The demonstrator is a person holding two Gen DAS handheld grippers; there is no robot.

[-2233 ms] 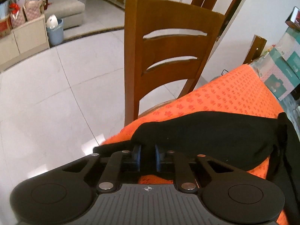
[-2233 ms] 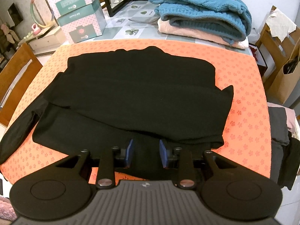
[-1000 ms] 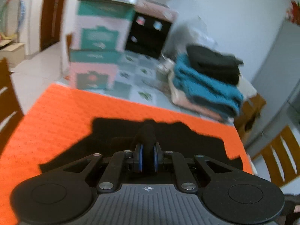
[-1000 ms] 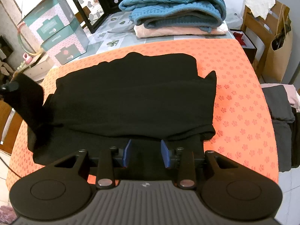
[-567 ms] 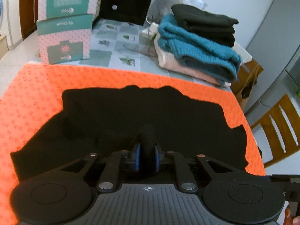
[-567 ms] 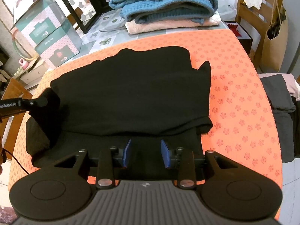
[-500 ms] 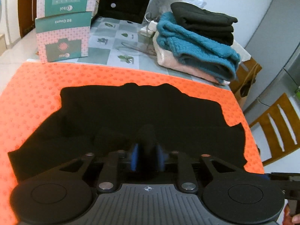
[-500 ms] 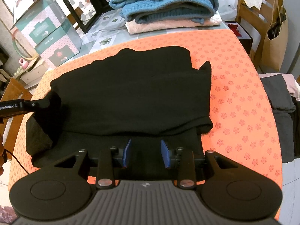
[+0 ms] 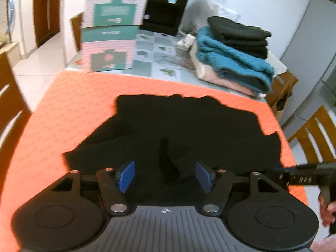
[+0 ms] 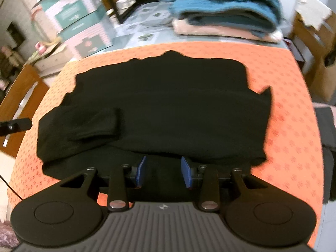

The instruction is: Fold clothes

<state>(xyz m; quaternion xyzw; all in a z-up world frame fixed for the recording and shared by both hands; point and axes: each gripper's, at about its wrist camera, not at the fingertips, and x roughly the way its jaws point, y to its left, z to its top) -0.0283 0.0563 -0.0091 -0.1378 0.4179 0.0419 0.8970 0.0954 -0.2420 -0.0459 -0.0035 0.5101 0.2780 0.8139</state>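
Two stacked pink-and-teal cardboard boxes (image 9: 109, 35) stand upper left, contents not visible. One black knit garment (image 10: 168, 105) lies centre frame on the orange patterned table cover (image 10: 294, 126), one sleeve folded across it. One stack of folded clothes (image 9: 233, 56) sits upper right. Left gripper (image 9: 166, 175) and right gripper (image 10: 162, 172): jaws spread, holding nothing.

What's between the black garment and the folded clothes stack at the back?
Right wrist view: only a bare strip of orange mat, then checkered tablecloth, separates the black garment from the folded stack.
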